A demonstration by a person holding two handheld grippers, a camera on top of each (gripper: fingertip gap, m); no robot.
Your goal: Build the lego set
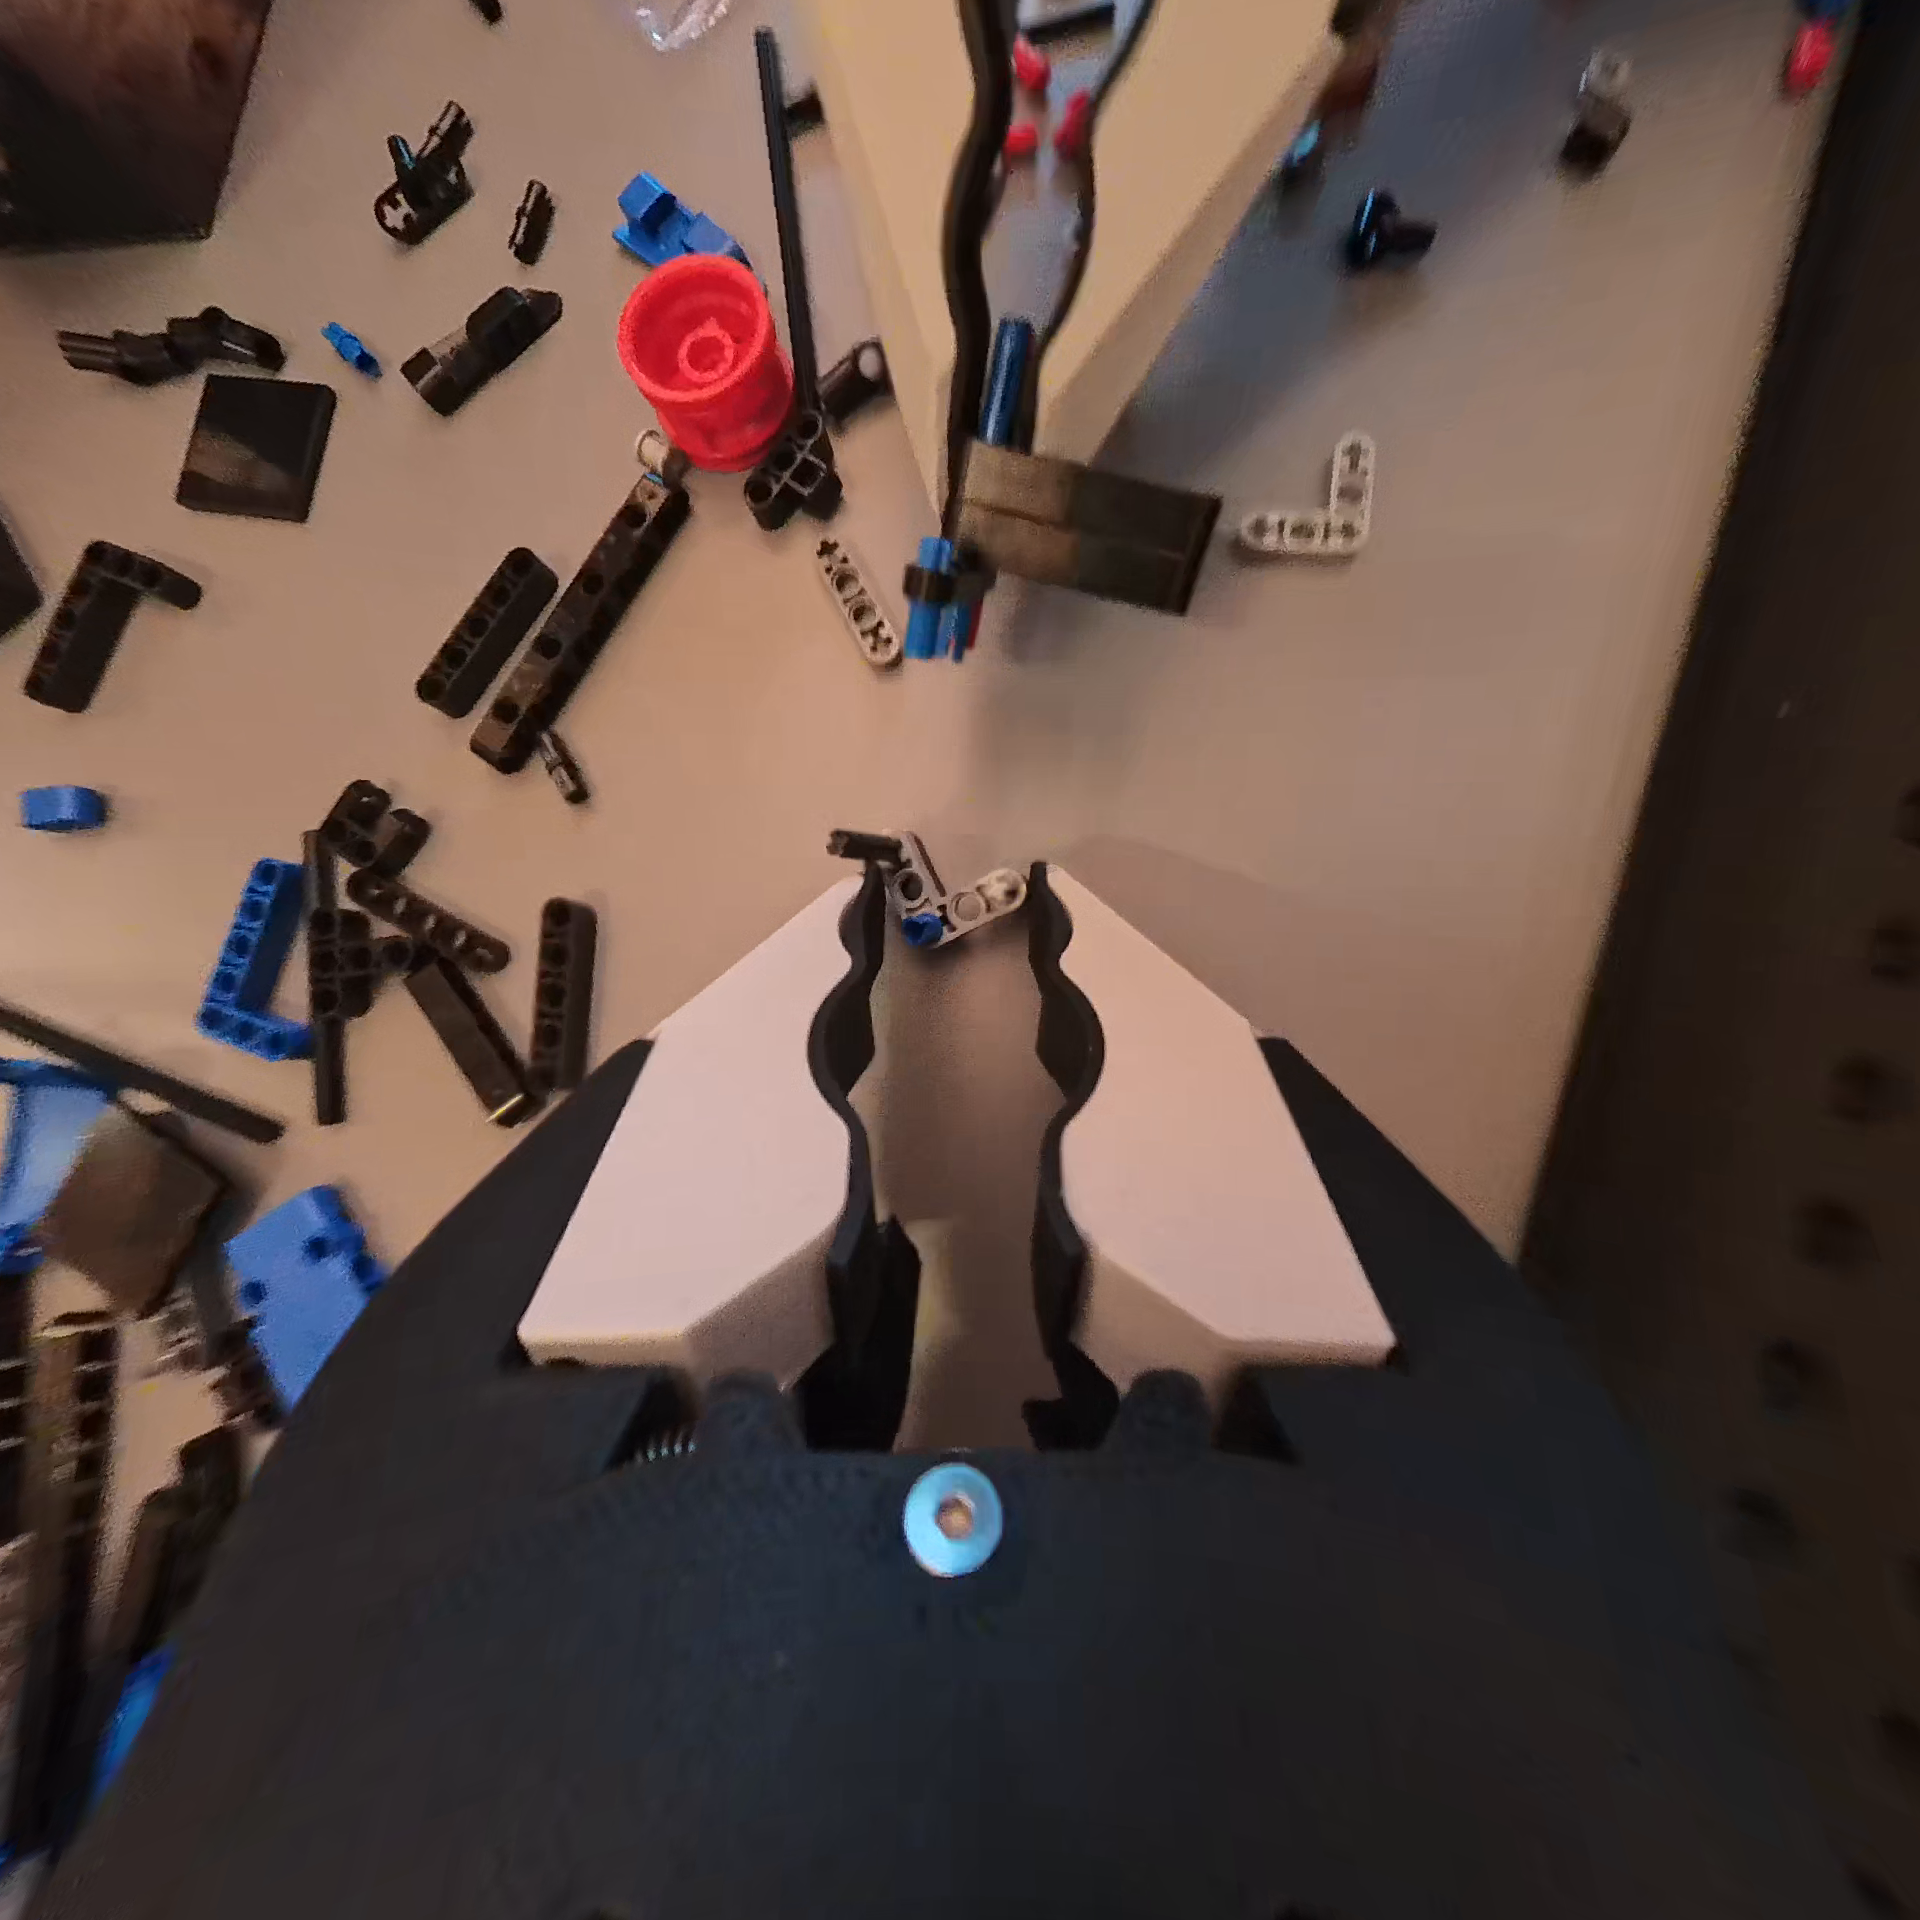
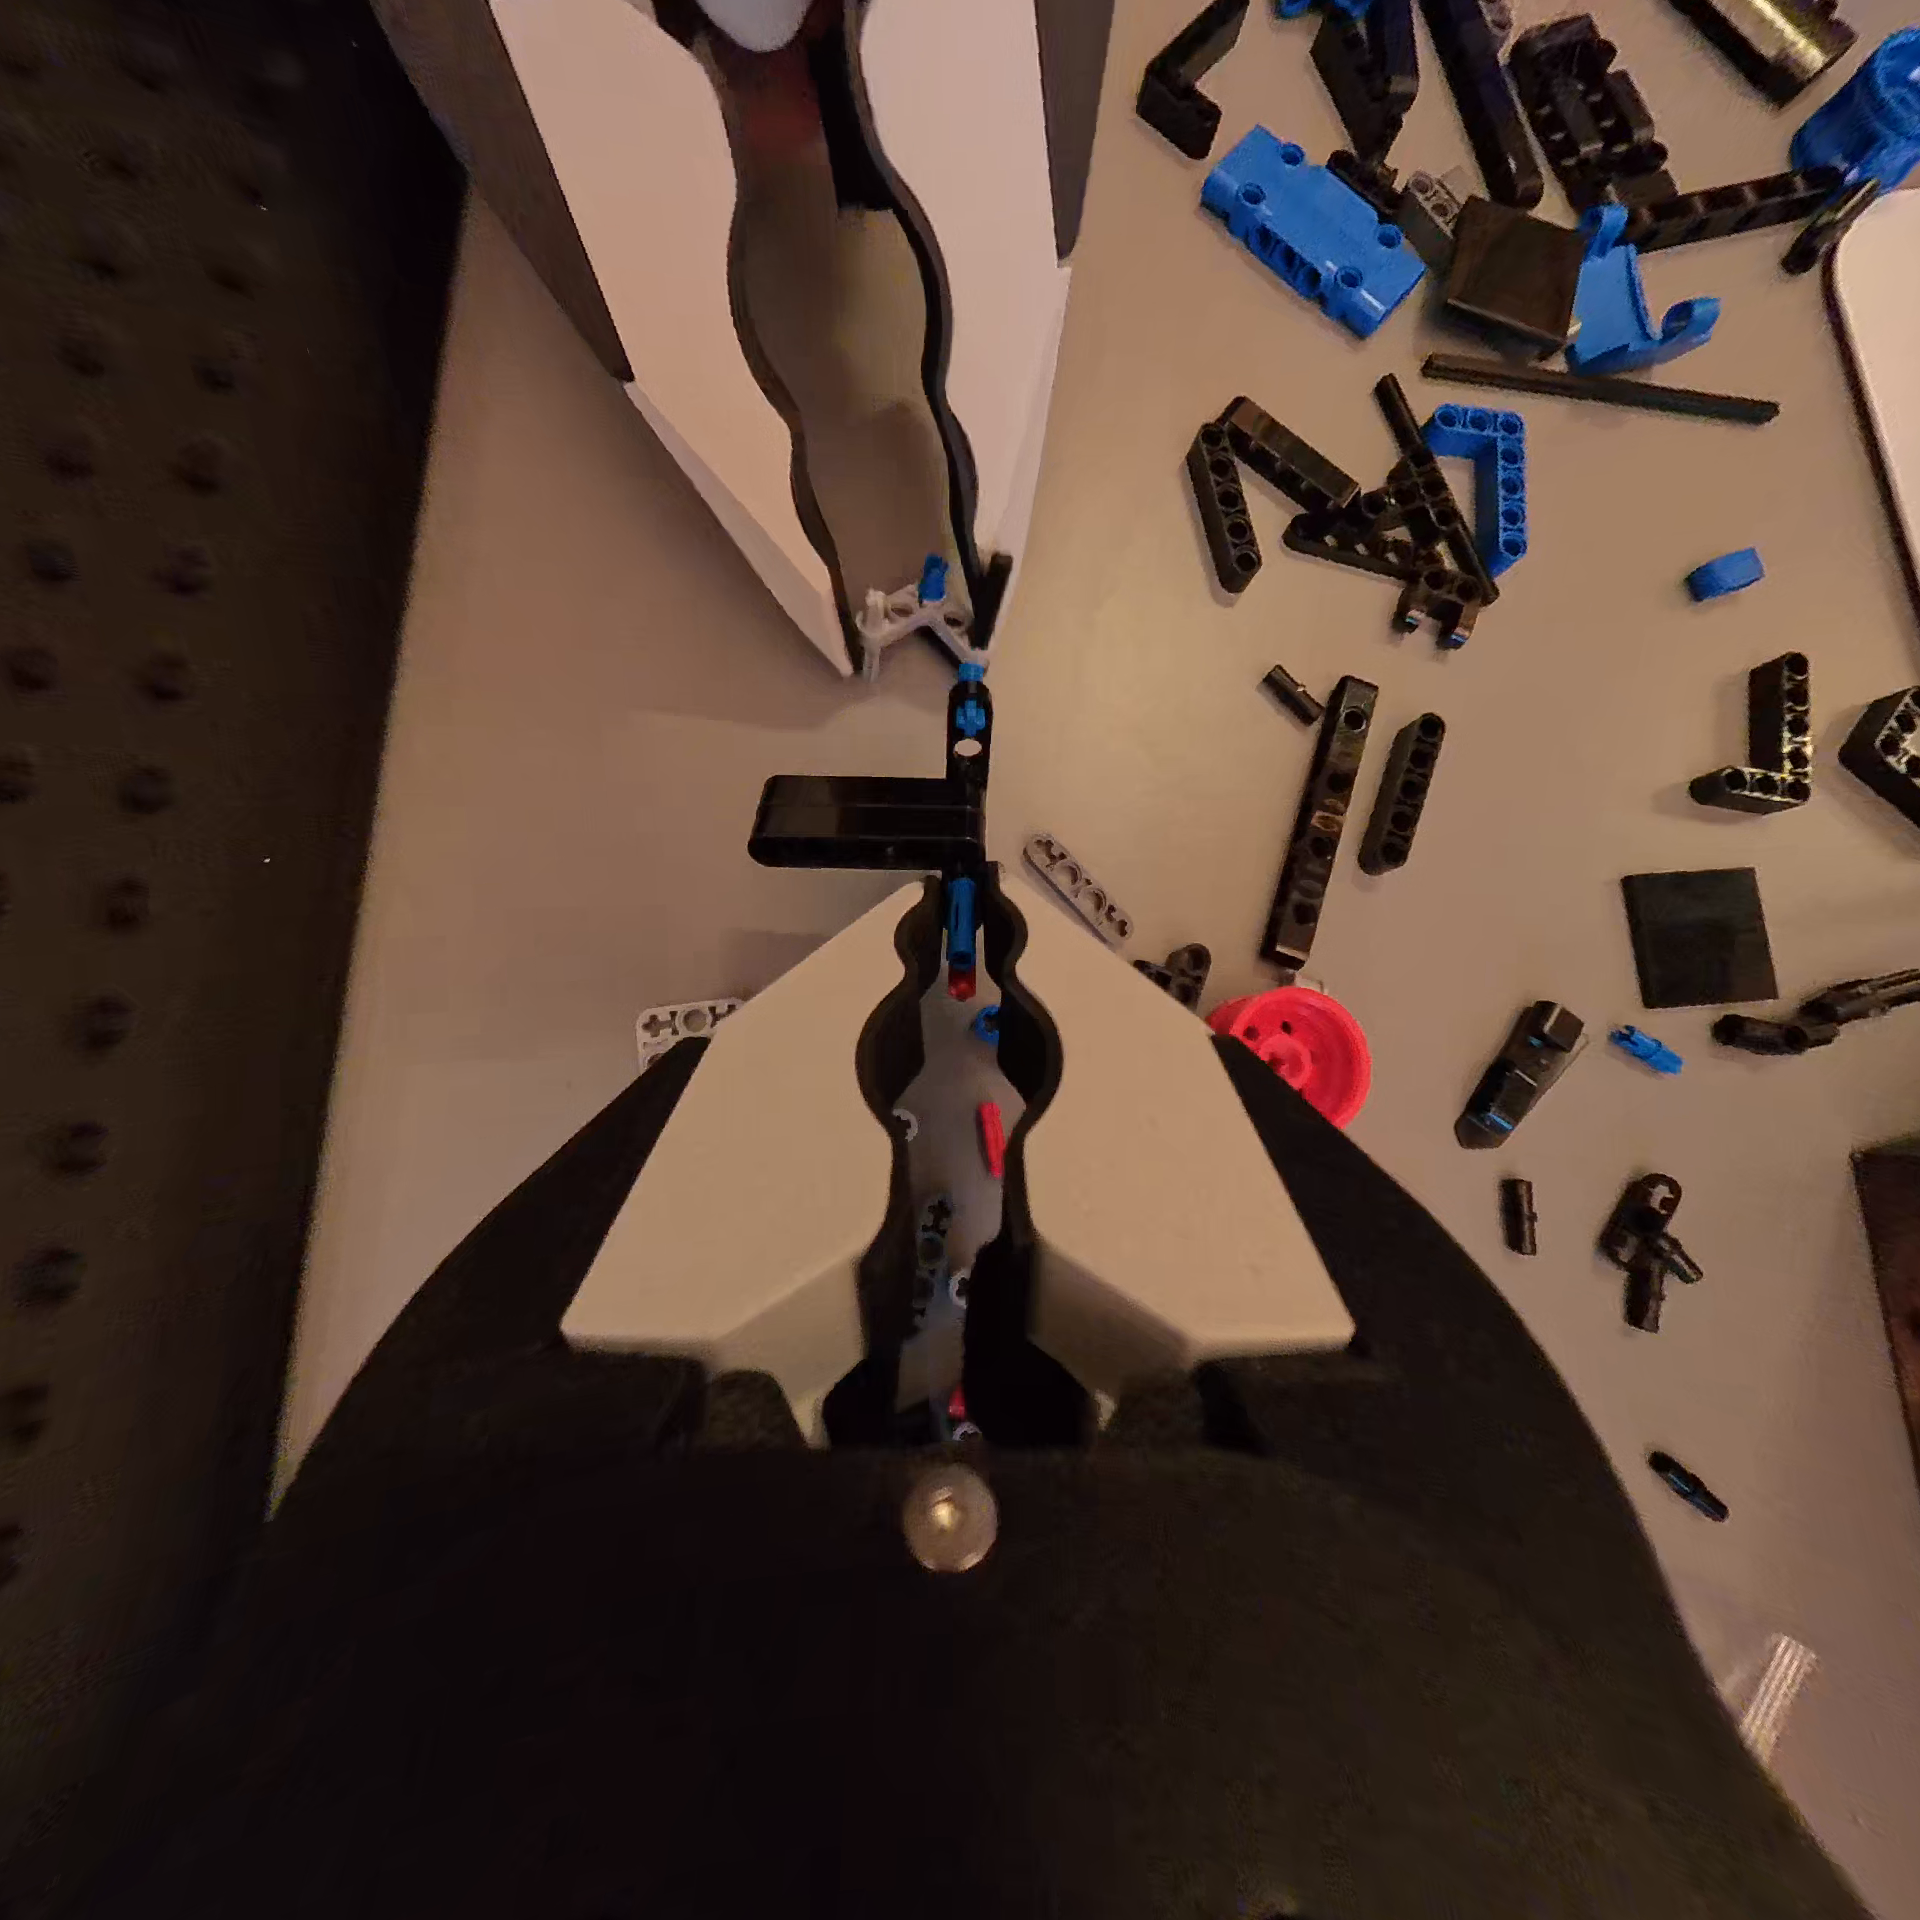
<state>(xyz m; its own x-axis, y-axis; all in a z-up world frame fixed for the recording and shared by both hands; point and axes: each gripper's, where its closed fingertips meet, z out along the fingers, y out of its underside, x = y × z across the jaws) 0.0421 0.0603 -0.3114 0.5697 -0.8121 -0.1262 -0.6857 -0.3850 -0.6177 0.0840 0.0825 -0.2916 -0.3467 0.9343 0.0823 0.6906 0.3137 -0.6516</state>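
My left gripper (image 1: 951, 878) is shut on a small grey L-shaped piece (image 1: 971, 904) that carries a blue pin and a black pin. My right gripper (image 2: 961, 894) is shut on a black beam assembly (image 2: 862, 831) with blue pins, its thin black arm pointing forward. In the left wrist view the right gripper (image 1: 997, 457) hangs from the top with that assembly (image 1: 1091, 535). In the right wrist view the left gripper (image 2: 920, 634) and grey piece (image 2: 899, 613) sit just beyond the assembly's blue tip. I cannot tell whether they touch.
Loose parts lie on the beige table (image 1: 1247, 779): a red wheel hub (image 1: 707, 364), a blue angled beam (image 1: 249, 966), black beams, a black panel (image 1: 255, 447), a grey L piece (image 1: 1314, 509). A dark studded mat (image 2: 156, 727) borders the table. About 6 centimetres separates my left fingertips from my right. The right tips stand about 7 centimetres off the red wheel hub (image 1: 707, 364).
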